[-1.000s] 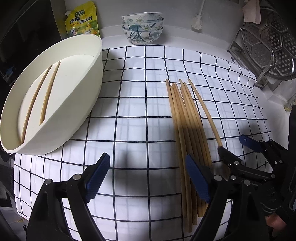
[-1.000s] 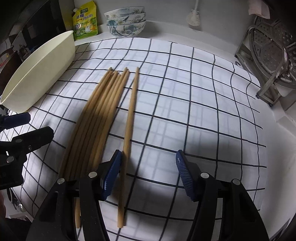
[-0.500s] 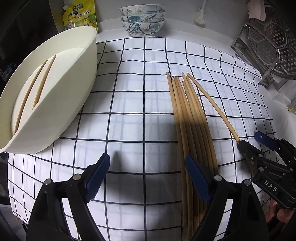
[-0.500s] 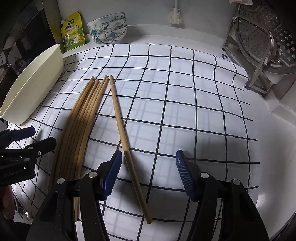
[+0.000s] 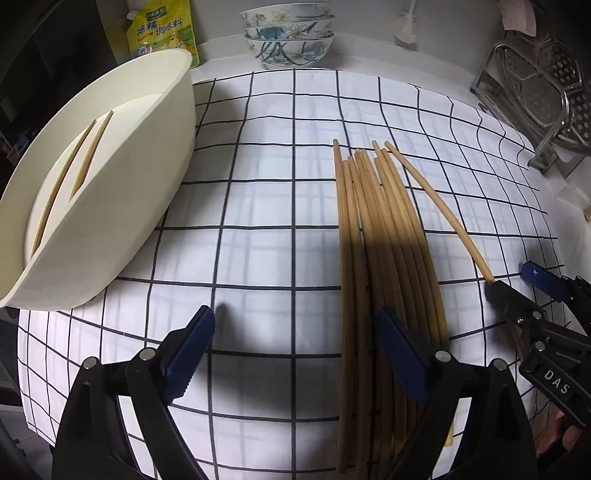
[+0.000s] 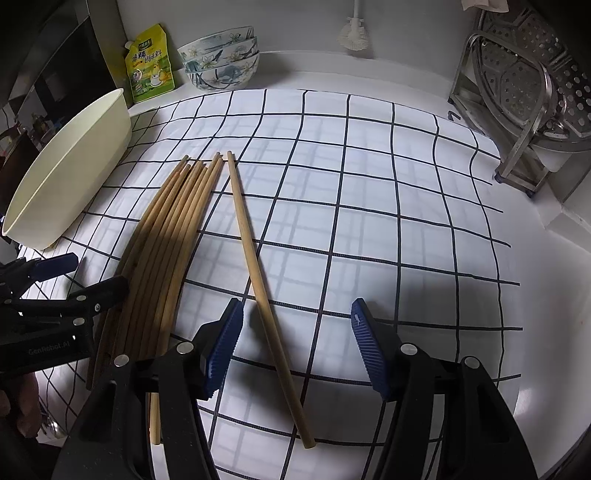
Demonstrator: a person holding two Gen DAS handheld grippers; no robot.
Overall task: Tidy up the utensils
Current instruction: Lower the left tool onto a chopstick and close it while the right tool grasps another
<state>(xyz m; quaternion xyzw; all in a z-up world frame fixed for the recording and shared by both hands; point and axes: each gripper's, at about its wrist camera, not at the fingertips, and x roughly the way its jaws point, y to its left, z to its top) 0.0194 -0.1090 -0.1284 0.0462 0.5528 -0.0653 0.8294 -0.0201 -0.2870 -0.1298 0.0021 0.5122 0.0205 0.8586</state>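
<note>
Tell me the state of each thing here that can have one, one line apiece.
Left gripper: jaws opening, nothing between them.
Right gripper: open, astride the single chopstick, not gripping it.
Single chopstick: flat on the checked cloth, apart from the bundle.
Chopstick bundle: flat on the cloth.
Cream tub: holds two chopsticks.
Patterned bowls: stacked upright.

A white table (image 6: 546, 295) under a black-gridded white cloth (image 6: 369, 206) meets a grey wall (image 6: 303, 22); a steel rack (image 6: 517, 110) stands far right of the tool.
</note>
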